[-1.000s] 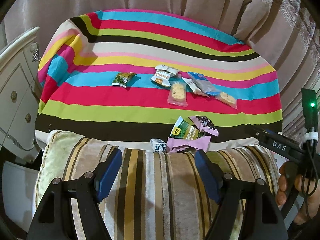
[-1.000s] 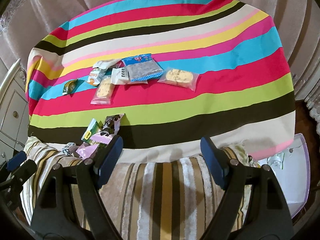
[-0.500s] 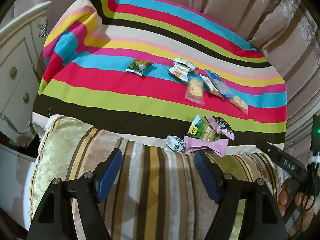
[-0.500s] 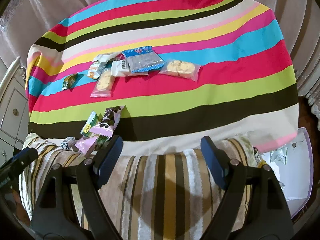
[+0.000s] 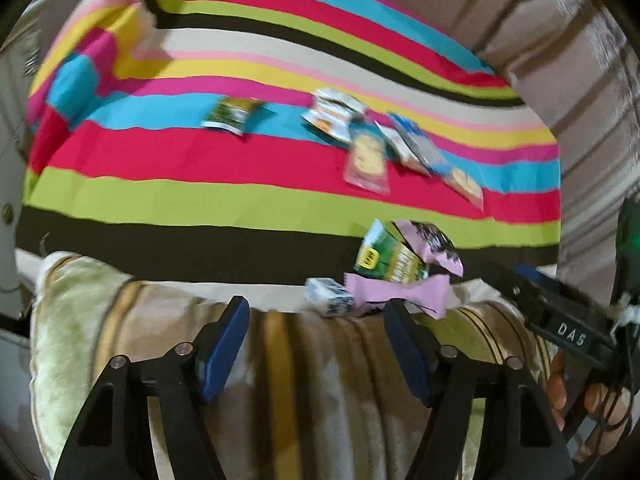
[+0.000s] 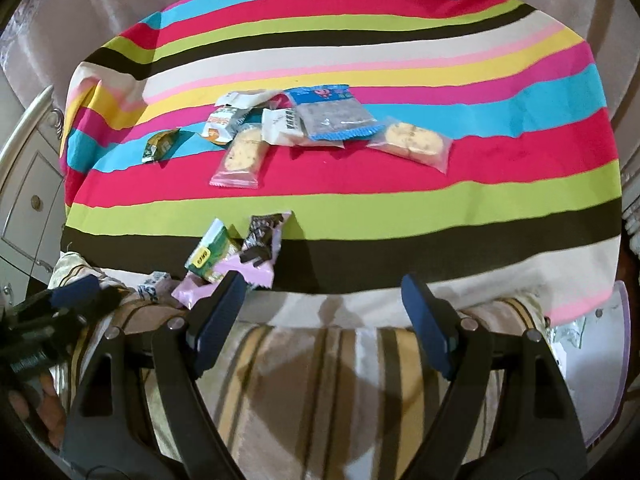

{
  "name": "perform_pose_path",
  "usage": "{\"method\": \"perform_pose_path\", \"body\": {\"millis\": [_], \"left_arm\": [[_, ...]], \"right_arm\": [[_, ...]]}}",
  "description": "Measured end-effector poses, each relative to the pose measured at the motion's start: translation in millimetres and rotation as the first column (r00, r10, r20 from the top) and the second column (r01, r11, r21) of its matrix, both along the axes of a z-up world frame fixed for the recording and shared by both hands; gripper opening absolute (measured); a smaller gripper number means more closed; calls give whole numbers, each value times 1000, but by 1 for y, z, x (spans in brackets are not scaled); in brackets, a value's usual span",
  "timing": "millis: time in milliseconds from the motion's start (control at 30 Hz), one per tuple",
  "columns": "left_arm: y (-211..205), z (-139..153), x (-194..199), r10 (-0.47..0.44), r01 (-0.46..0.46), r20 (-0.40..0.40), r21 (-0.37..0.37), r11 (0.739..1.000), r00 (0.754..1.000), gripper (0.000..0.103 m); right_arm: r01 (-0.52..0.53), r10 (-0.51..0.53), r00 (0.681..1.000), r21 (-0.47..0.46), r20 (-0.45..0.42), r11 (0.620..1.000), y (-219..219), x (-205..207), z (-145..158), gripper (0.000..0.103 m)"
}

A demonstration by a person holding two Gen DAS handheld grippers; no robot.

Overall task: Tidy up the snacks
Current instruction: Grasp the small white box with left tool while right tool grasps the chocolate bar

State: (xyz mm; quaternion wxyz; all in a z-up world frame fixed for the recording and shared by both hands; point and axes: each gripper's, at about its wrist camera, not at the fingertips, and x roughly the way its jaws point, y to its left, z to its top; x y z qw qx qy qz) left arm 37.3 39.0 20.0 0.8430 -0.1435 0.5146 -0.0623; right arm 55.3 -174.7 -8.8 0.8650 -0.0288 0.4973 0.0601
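Several snack packets lie on a striped tablecloth (image 6: 400, 208). A far row holds a small green packet (image 6: 160, 145), a pink-edged cookie packet (image 6: 239, 157), a blue packet (image 6: 332, 112) and a clear cookie packet (image 6: 412, 142). A near heap at the table's front edge has a green packet (image 5: 390, 258), pink wrappers (image 5: 396, 294) and a small white packet (image 5: 330, 300). My left gripper (image 5: 316, 332) is open and empty, just short of the heap. My right gripper (image 6: 324, 312) is open and empty, right of the heap (image 6: 236, 256).
A striped cushion (image 6: 320, 392) lies below both grippers at the table's front. A white cabinet (image 6: 28, 184) stands at the left. Curtains (image 5: 560, 40) hang behind the table. A clear lid or tray (image 6: 600, 360) sits low at the right.
The left gripper has moved forward and closer to the near heap; its view is blurred by motion. The right gripper has edged slightly closer to the table. Both stay open.
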Motion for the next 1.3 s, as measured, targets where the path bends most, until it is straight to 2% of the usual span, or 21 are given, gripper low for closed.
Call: {"method": "perform_pose_path", "body": {"millis": [200,333,500,633,767,800,833,900,1067,1300], "left_arm": [[-23,-19,22,-62,66,-75,63,996,995,49],[-23,-29,30,-66,74,-100,80,994,993,27],[-17,-32,30,-44,47,-86,40,998,995,26],[-7,-29,28,-16,17,-68,16,1000,998,26],[-2,-27,30,5,-5,-55,2,1000,998,26],[-1,-27,31,7,-7,-51,1,1000,999,26],[-1,-27,31,9,-9,-47,1,1000,999,26],[-2,-24,34,10,-10,-38,1,1000,999,26],[-6,-17,36,19,-19,-8,1,1000,1000,26],[-28,-2,40,5,-7,55,26,1000,998,26]], "right_arm": [[-24,24,1000,0,-18,1000,11,13,-6,82],[-53,53,998,-14,-38,998,23,22,-13,82],[-90,85,993,-64,-78,994,40,34,-25,81],[-101,90,988,-80,-122,992,47,44,-37,61],[-102,94,984,-48,-154,994,48,54,-45,47],[-102,94,984,-47,-154,994,48,55,-45,33],[-99,90,983,-49,-157,994,47,57,-46,24],[-101,94,983,-39,-159,994,47,57,-47,23],[-97,94,991,-31,-99,995,45,50,-31,22],[-37,37,999,-23,-13,999,17,32,-6,22]]}}
